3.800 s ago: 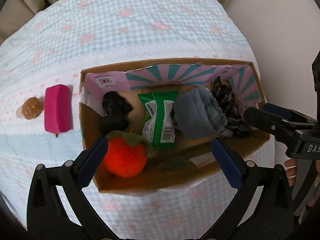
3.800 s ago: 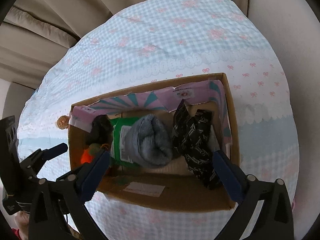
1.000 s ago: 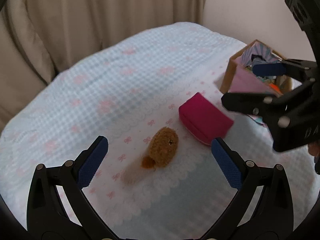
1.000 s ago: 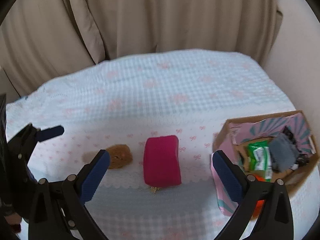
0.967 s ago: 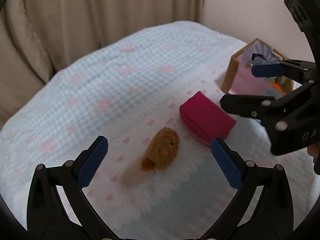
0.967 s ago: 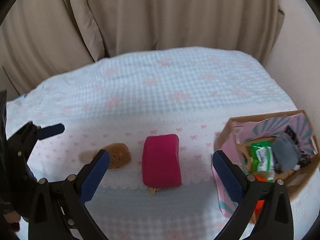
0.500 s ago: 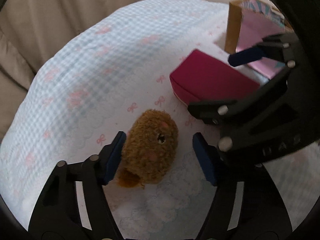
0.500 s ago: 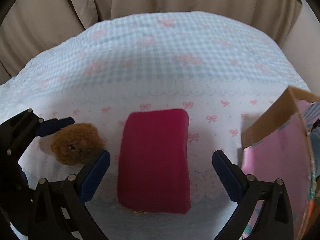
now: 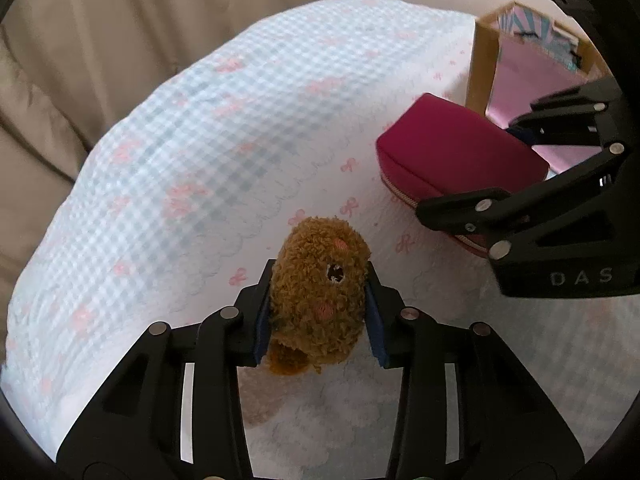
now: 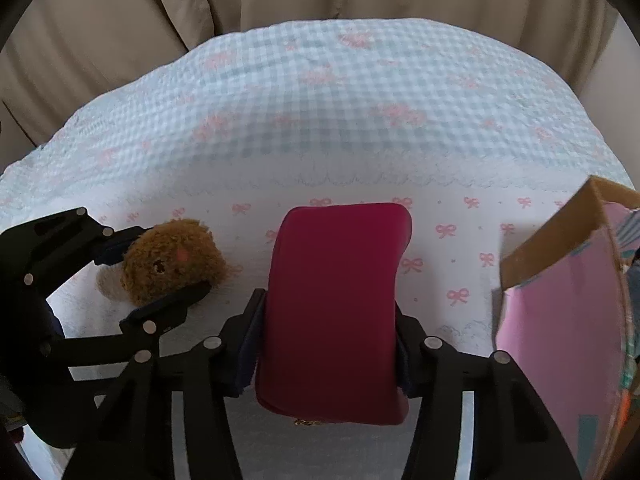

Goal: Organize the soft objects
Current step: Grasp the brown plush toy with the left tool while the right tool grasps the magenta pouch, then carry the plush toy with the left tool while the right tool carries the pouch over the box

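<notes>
Cardboard box [image 10: 556,240] beside gripped pouch [image 10: 336,304]

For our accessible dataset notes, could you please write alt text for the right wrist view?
The right gripper is closed on a magenta zip pouch lying on a gingham bedspread. To its left, the left gripper clamps a small brown plush toy; a cardboard box with pink lining stands at the right edge, beige curtains behind.

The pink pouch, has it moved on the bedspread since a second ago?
No. The pink pouch lies at the same bow-printed strip of the bedspread, between the brown plush and the box; only the right gripper closed on it.
</notes>
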Demonstrator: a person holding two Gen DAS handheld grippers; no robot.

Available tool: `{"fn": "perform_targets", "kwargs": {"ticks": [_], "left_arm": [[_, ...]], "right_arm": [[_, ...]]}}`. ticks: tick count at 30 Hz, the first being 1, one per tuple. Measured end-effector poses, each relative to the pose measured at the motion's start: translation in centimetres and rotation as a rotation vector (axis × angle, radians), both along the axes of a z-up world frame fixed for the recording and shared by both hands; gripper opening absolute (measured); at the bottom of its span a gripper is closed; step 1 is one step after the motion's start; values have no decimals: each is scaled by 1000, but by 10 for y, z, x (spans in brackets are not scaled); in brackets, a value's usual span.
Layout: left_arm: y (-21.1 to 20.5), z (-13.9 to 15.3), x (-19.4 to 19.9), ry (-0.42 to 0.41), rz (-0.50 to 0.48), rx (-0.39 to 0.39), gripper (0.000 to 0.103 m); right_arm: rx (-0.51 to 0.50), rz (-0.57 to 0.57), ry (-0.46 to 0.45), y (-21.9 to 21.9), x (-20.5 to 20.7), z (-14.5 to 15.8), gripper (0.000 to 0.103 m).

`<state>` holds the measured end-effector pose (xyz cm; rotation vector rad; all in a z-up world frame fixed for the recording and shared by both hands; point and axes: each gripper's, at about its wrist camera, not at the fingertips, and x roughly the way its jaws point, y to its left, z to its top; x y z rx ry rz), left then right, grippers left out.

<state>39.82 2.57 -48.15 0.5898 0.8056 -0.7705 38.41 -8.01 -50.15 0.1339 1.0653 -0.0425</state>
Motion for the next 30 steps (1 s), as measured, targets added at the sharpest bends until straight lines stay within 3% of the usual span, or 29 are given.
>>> {"fn": "perform_targets", "kwargs": {"ticks": [6, 18, 21, 30], "left_arm": [[13, 44, -3, 4, 48, -65, 35], [33, 192, -44, -45, 142, -180, 35], [39, 229, -59, -25, 162, -231, 35], [23, 307, -105, -9, 218, -301, 35]], "right_arm": [[23, -38, -41, -2, -16, 41, 46], [42, -81, -198, -3, -76, 184, 45], [51, -96, -240, -4, -96, 216, 45], [100, -152, -302, -31, -147, 278, 45]]}}
